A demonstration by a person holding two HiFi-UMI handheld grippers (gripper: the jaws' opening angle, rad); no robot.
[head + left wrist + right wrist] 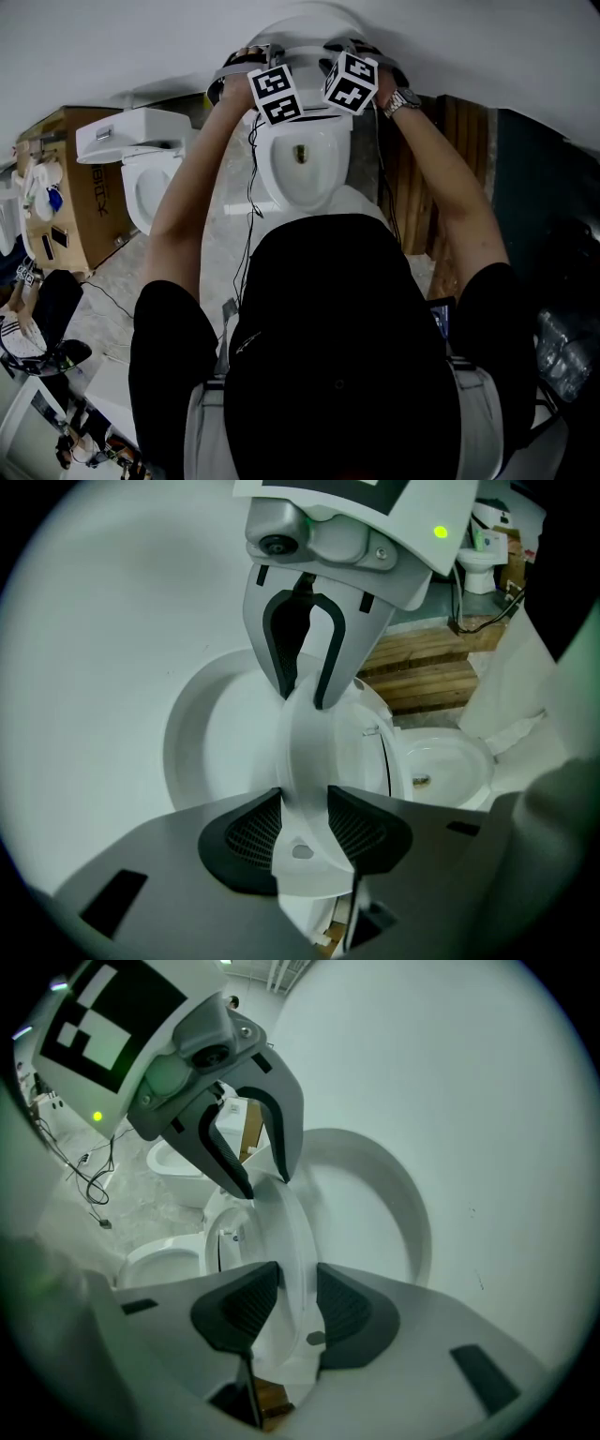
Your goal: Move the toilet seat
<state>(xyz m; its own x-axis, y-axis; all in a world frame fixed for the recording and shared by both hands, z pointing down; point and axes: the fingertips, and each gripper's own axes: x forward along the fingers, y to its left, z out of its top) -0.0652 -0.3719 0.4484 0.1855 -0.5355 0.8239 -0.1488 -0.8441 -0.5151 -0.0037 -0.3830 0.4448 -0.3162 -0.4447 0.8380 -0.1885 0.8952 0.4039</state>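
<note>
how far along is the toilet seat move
Done: lid stands up against the wall, bowl is open. In hand: left gripper and right gripper both clamp the toilet seat, held off the lid. Left: setting it to rest and letting go.

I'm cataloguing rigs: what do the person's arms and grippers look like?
The left gripper and right gripper are grey, each with two black ribbed pads, a green light and a white cube of black square markers. Black cables trail from them. The person wears a black short-sleeved shirt and a silver watch on the right wrist.
</note>
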